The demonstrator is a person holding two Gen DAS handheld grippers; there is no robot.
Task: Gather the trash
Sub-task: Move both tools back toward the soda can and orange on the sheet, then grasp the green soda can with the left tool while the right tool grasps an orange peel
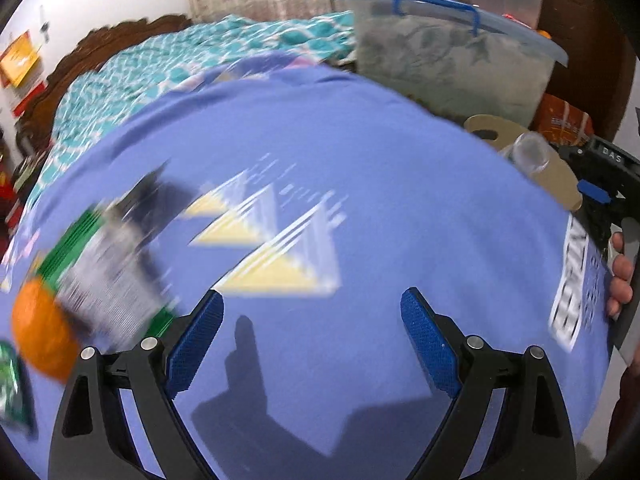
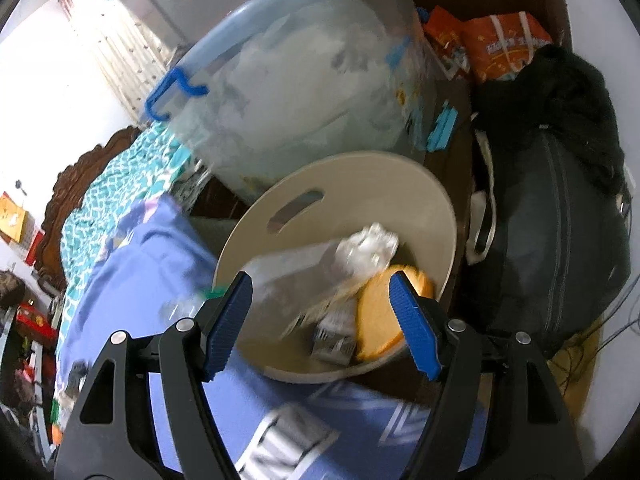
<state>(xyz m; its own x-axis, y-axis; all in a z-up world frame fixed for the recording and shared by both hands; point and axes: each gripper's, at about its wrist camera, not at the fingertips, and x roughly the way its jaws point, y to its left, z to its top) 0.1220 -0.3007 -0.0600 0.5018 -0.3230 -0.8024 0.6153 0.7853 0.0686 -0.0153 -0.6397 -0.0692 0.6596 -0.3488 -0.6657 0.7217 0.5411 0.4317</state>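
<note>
Left claw (image 1: 312,332) is held wide open, nothing gripped; blurred wrapper (image 1: 108,280) lies left of it. Right claw (image 2: 322,320) is spread open, empty, above beige bin (image 2: 400,184) holding crumpled trash (image 2: 368,248).

In the left wrist view a wrapper (image 1: 108,264) at nine o'clock is smeared by blur, its print unreadable. A green packet (image 1: 12,384) at eight o'clock is cut by the edge. The bin's (image 2: 400,176) contents at six o'clock blur together.

Black-framed tool (image 1: 312,334) with blue ribbed pads (image 2: 230,326) and silver pivot screws (image 2: 455,325)
</note>
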